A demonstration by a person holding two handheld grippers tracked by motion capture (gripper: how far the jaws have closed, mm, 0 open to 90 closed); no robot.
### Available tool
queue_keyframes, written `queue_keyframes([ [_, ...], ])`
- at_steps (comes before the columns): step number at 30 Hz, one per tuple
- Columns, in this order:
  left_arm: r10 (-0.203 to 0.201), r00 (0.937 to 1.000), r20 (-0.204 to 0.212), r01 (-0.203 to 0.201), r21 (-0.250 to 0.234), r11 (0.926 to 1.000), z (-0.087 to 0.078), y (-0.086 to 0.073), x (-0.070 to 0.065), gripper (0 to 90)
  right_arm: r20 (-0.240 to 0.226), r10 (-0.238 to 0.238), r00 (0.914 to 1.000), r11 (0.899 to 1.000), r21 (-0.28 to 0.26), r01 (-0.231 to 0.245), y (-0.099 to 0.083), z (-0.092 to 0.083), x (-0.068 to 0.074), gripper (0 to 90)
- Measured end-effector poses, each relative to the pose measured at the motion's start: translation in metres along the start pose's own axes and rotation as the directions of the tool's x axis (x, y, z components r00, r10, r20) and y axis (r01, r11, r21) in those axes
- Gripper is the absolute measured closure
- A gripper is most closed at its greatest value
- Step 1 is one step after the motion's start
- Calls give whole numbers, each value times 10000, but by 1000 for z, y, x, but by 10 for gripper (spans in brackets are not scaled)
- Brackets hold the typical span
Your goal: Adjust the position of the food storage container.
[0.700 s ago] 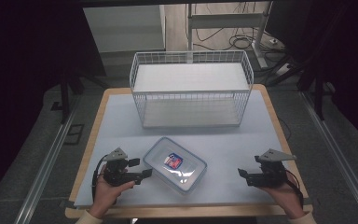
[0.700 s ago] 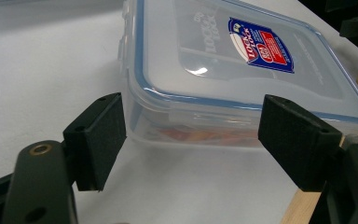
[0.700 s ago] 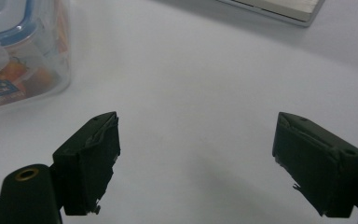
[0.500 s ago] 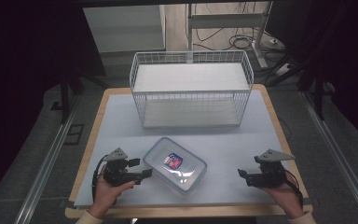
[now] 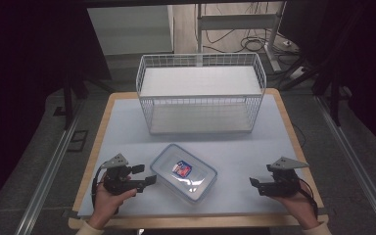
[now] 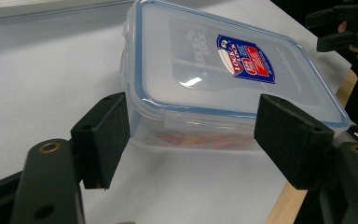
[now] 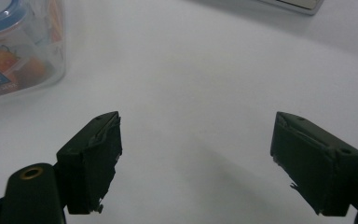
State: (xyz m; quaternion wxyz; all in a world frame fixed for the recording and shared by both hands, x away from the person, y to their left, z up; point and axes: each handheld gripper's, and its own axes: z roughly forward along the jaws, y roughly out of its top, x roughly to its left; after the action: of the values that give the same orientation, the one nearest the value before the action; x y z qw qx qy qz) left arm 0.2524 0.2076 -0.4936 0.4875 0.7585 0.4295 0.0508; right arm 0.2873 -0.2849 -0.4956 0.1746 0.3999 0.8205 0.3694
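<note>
A clear lidded food container (image 5: 183, 172) with a blue rim and a red-and-blue label lies near the table's front middle. Something orange shows through its wall (image 6: 191, 140). My left gripper (image 5: 144, 175) is level at the container's left end, its jaws open. In the left gripper view (image 6: 196, 136) the two pads stand on either side of the container's (image 6: 223, 70) near end, not pressing on it. My right gripper (image 5: 253, 184) is held low at the front right, open, a good way from the container. Bare mat lies between its jaws (image 7: 196, 158).
A white wire basket (image 5: 200, 93) stands at the back of the white mat (image 5: 122, 127). The wooden table edge (image 5: 196, 223) runs along the front. The container's corner (image 7: 14, 42) shows at the upper left of the right gripper view.
</note>
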Motion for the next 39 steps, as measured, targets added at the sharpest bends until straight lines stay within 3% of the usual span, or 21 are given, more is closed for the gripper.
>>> queue_keyframes([
  [6,420,9978,509,-428,128,9990,-7,4,-12,444,-8,87,10000,10000,-33,-87,0,-1,-2,165],
  [7,527,9959,731,-546,235,9982,-6,4,-16,584,-22,141,9999,9999,-36,-141,0,-1,-2,165],
  [8,633,9943,864,-662,307,9973,-5,4,-18,584,-22,141,9999,9999,-36,-141,0,-1,-2,165],
  [9,831,9889,1228,-909,594,9941,-2,4,-26,705,-39,161,9999,9999,-35,-161,-1,0,-2,165],
  [10,831,9889,1228,-909,594,9941,-2,4,-26,748,-39,166,9999,9999,-28,-167,-1,0,-2,166],
  [11,1132,9821,1507,-1275,890,9878,2,3,-34,802,-46,177,9998,9998,-12,-177,-1,0,-2,166],
  [12,1132,9821,1507,-1275,890,9878,2,3,-34,834,-46,177,9998,9998,-12,-177,-1,0,-2,166],
  [15,1432,9722,1855,-1675,1228,9782,10,3,-46,895,-64,141,9999,9999,2,-141,0,0,-1,166],
  [16,1582,9653,2080,-1894,1395,9720,16,2,-52,896,-73,155,9999,9999,-3,-155,0,1,-1,167],
  [17,1582,9653,2080,-1894,1395,9720,16,2,-52,897,-73,155,9999,9999,-3,-155,0,1,-1,167],
  [18,1778,9585,2228,-2163,1624,9627,23,0,-59,898,-93,154,9998,9999,5,-154,0,1,-1,167],
  [19,1778,9585,2228,-2163,1624,9627,23,0,-59,898,-93,154,9998,9999,5,-154,0,1,-1,167],
  [20,1918,9525,2364,-2371,1807,9545,29,-1,-64,898,-109,130,9999,9999,60,-130,0,2,0,167],
  [21,1918,9525,2364,-2371,1807,9545,29,-1,-64,898,-109,130,9999,9999,60,-130,0,2,0,167],
  [23,2011,9463,2531,-2539,1966,9470,37,-3,-69,898,-110,101,9999,9999,78,-100,-1,3,0,168],
  [25,2232,9362,2715,-2876,2266,9306,46,-5,-76,899,-116,96,9999,9999,102,-94,-1,3,1,168],
  [26,2264,9337,2774,-2937,2316,9274,49,-6,-78,899,-121,112,9999,9999,102,-111,-1,3,0,168],
  [31,2360,9280,2882,-3103,2474,9179,58,-7,-83,899,-108,121,9999,9999,118,-119,-1,4,-1,168],
  [34,2348,9279,2896,-3100,2495,9174,65,-8,-87,899,-115,134,9998,9998,157,-132,-1,4,-1,168],
  [37,2463,9243,2915,-3265,2700,9058,74,-9,-91,899,-115,131,9998,9997,193,-129,-1,4,0,168],
  [39,2456,9233,2952,-3289,2779,9026,78,-10,-94,899,-112,124,9999,9998,178,-122,-2,5,0,168],
])
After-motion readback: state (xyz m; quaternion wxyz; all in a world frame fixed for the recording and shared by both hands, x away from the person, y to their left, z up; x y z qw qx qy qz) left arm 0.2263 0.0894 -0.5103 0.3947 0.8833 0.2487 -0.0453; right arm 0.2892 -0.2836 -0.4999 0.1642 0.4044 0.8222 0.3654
